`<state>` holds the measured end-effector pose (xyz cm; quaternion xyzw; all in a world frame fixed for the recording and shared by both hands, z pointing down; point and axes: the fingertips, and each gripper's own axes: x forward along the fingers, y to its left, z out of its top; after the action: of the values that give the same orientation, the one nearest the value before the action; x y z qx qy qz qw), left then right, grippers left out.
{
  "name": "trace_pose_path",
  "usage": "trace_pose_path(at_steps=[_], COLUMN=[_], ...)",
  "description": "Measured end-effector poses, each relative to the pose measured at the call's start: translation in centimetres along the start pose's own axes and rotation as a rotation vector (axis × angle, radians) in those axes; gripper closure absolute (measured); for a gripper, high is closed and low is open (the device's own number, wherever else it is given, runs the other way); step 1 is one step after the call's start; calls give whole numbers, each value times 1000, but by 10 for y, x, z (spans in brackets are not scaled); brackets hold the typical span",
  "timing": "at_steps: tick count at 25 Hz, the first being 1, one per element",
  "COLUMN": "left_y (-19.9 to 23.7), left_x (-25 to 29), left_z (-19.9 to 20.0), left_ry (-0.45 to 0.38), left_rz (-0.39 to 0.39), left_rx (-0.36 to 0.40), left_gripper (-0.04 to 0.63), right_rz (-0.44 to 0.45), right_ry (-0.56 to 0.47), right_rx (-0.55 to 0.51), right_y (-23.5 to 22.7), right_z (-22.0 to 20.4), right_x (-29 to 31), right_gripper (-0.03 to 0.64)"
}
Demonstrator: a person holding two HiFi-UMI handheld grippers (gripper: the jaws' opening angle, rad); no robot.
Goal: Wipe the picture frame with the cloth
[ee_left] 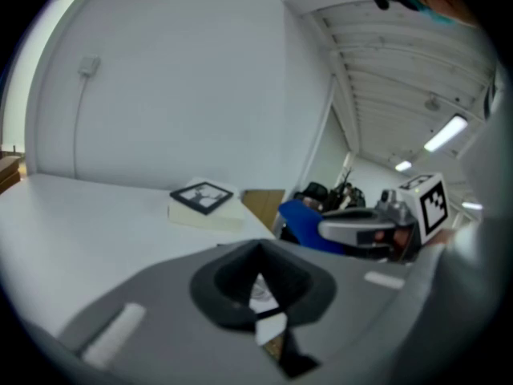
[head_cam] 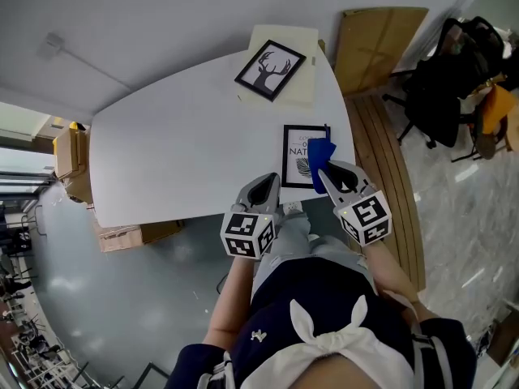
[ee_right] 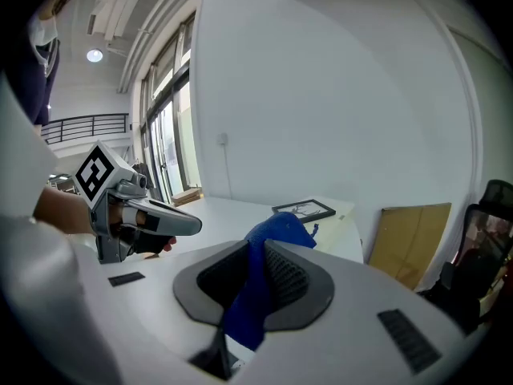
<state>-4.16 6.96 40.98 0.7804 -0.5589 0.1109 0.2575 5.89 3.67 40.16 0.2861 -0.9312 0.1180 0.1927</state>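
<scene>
Black picture frame lying flat, crumpled blue cloth above

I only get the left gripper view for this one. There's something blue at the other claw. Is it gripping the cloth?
Observer: Yes, the right gripper view shows the right claw shut on the blue cloth.
Operator: Where's the frame to wipe?
Observer: Head view: the lettered frame lies flat at the near right edge of the table, the cloth overlapping its right side.
Operator: And the left claw?
Observer: The left claw sits just left of that frame.
</scene>
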Motion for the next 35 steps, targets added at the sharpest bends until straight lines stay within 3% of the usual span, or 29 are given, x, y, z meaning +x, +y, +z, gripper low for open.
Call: trace_pose_path(at_steps=[14,35], left_y=[32,43], left_x=[47,102], left_z=[-13,-59], left_ry=[102,213], left_rz=[-80,-135], left_rx=[38,2], left_gripper=[591,591], right_rz=[-56,-55], right_ry=[42,148], right_rx=[-11,-47], right_y=[-29,-64], right_z=[3,-27], right_x=[51,115], right_gripper=[560,560])
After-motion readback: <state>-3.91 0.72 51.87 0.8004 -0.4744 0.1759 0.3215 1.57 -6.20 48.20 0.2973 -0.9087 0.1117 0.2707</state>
